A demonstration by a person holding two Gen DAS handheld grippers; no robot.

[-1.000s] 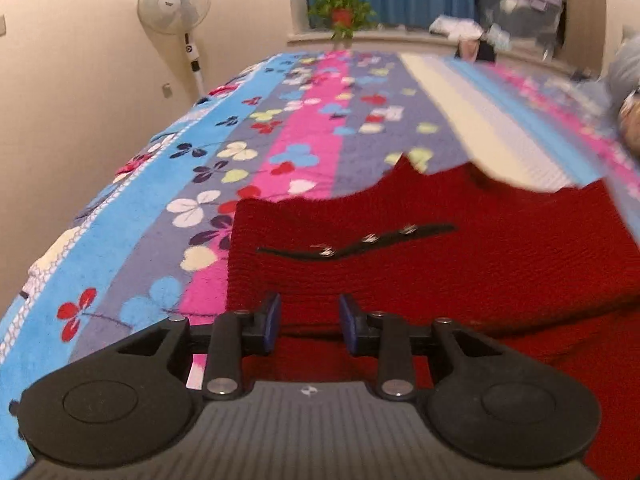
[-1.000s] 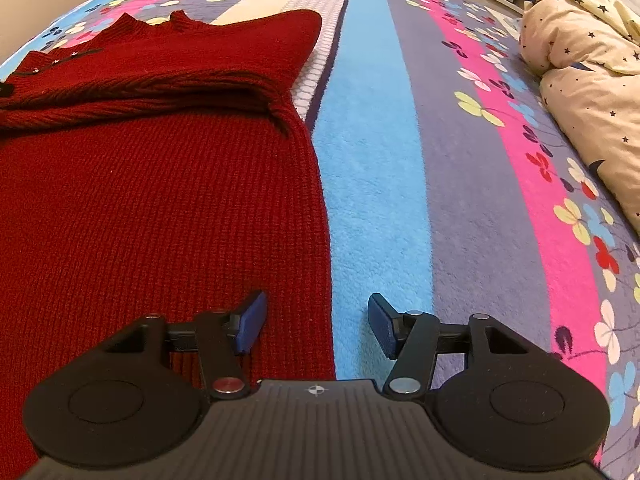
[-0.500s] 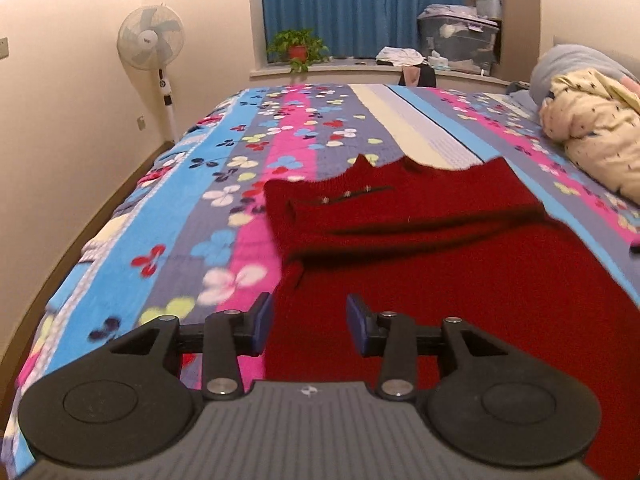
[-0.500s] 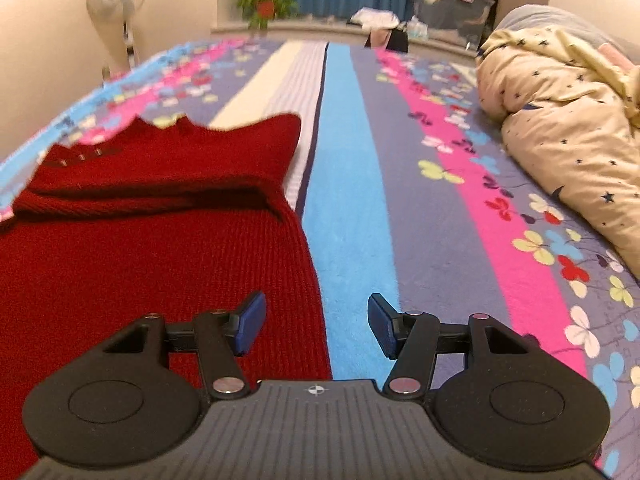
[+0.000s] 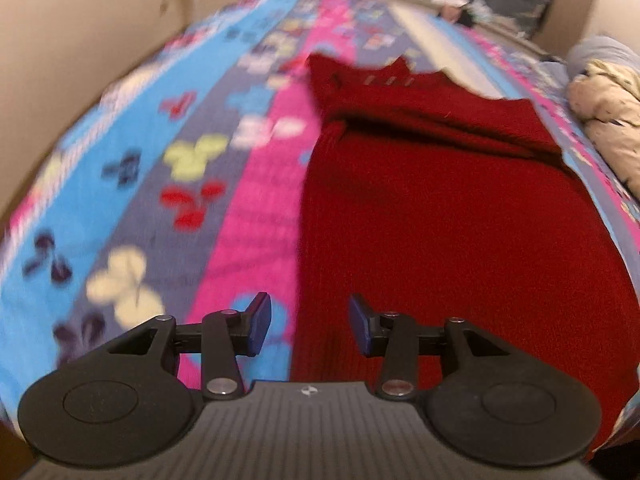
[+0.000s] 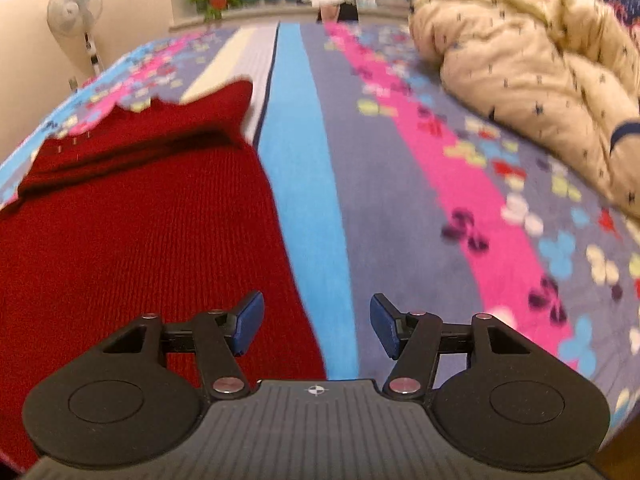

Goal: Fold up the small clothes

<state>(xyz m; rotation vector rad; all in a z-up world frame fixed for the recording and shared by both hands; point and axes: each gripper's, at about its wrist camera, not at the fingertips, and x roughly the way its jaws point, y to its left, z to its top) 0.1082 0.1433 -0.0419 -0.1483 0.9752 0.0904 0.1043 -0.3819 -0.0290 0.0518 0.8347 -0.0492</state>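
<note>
So we've got the red sweater (image 5: 460,216) lying flat on the striped bedspread (image 6: 400,208), its top part folded over. Our left gripper (image 5: 307,326) has just been opening, nothing between the jaws, hovering at the sweater's left edge. The right gripper (image 6: 316,326) has also been opening, empty, at the right edge. Risk: a shallow pinch grabs one knit layer, or bedspread too, and the fold goes crooked. No containers near enough to read.
</note>
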